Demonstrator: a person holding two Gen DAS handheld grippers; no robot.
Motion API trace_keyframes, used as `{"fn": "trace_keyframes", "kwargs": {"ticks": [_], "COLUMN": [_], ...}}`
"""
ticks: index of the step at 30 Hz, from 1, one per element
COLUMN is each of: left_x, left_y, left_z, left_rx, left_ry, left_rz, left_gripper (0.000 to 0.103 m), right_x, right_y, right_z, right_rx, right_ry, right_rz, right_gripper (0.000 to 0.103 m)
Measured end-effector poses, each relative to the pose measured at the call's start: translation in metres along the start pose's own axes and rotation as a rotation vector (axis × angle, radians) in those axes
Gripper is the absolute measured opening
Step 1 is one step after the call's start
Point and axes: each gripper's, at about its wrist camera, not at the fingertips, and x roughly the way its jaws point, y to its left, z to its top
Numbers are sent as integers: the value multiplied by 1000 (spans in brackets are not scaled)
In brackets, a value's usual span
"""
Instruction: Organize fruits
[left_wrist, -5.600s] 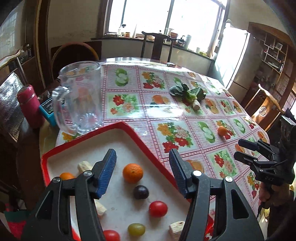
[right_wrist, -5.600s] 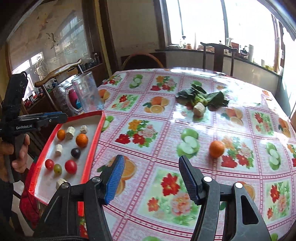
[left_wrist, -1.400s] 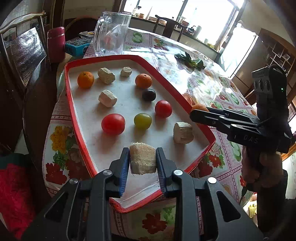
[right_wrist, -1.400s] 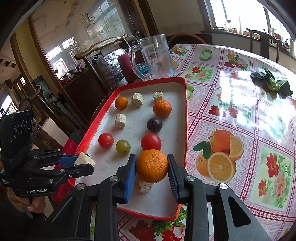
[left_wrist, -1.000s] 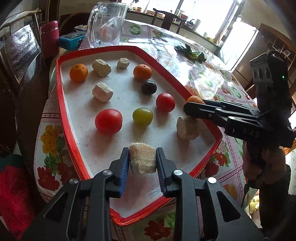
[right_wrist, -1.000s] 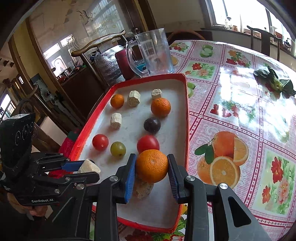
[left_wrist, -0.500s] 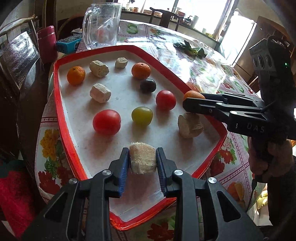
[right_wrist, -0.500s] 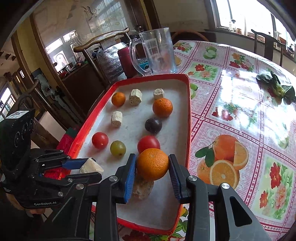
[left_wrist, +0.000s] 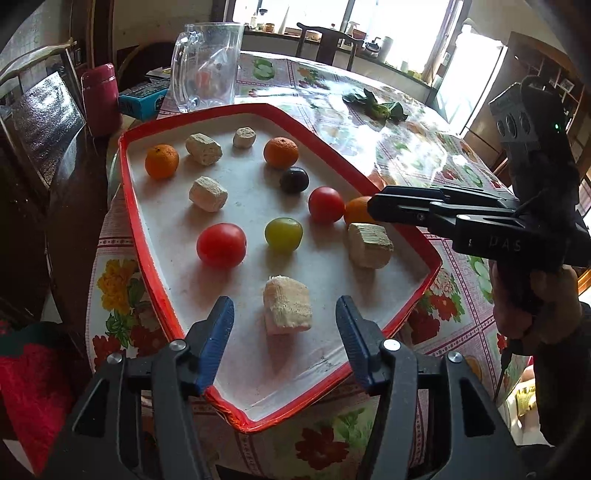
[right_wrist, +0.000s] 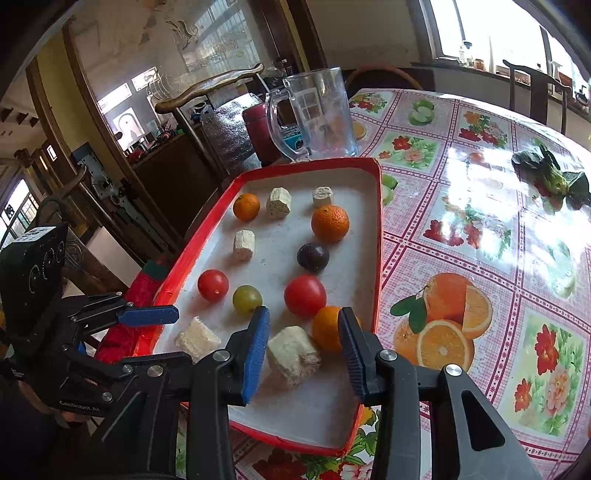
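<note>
A red-rimmed white tray (left_wrist: 133, 192) (right_wrist: 376, 236) holds oranges, tomatoes, a green fruit, a dark plum and several pale chunks. My left gripper (left_wrist: 284, 326) is open; a pale chunk (left_wrist: 287, 305) lies on the tray between its fingers. My right gripper (right_wrist: 302, 352) is open; an orange (right_wrist: 327, 328) rests on the tray by its right finger, next to another pale chunk (right_wrist: 293, 354). In the left wrist view that orange (left_wrist: 356, 210) sits by the right gripper's tips.
A clear glass mug (left_wrist: 205, 66) (right_wrist: 317, 110) stands beyond the tray's far end, with a red flask (left_wrist: 100, 98) and blue box (left_wrist: 142, 98) beside it. Leafy greens (left_wrist: 376, 105) (right_wrist: 554, 177) lie on the flowered tablecloth. Chairs surround the table.
Both grippers have opened. The left one has let go of the pale chunk and the right one of the orange; both now rest on the tray.
</note>
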Motion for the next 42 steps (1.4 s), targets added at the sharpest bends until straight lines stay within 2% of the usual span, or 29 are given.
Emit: {"fn": "trace_keyframes", "kwargs": {"ticks": [6, 8, 10, 14, 21, 23, 27, 34, 42], "left_x": [-21, -28, -34, -41, -54, -55, -59, -58, -56], "left_y": [2, 1, -3, -11, -18, -18, -17, -21, -28], "left_z": [2, 1, 0, -4, -8, -8, -8, -10, -14], "left_rx": [13, 31, 56, 115, 204, 205, 206, 225, 252], "left_ry": [-45, -61, -78, -93, -124, -131, -155, -160, -156], "left_rz": [6, 18, 34, 54, 98, 119, 163, 190, 191], "left_gripper": [66, 74, 75, 78, 79, 84, 84, 84, 84], "right_x": [-24, -31, -36, -45, -56, -58, -60, -54, -48], "right_y": [6, 8, 12, 21, 21, 19, 21, 32, 32], "right_z": [9, 11, 10, 6, -5, -8, -12, -21, -25], "right_rx": [-118, -174, -244, -361, -438, -443, -474, -562, -581], "right_ry": [-20, -8, 0, 8, 4, -8, -15, 6, 29], "right_rz": [9, 25, 17, 14, 47, 56, 79, 81, 81], "right_gripper": [61, 70, 73, 83, 86, 86, 87, 87, 87]}}
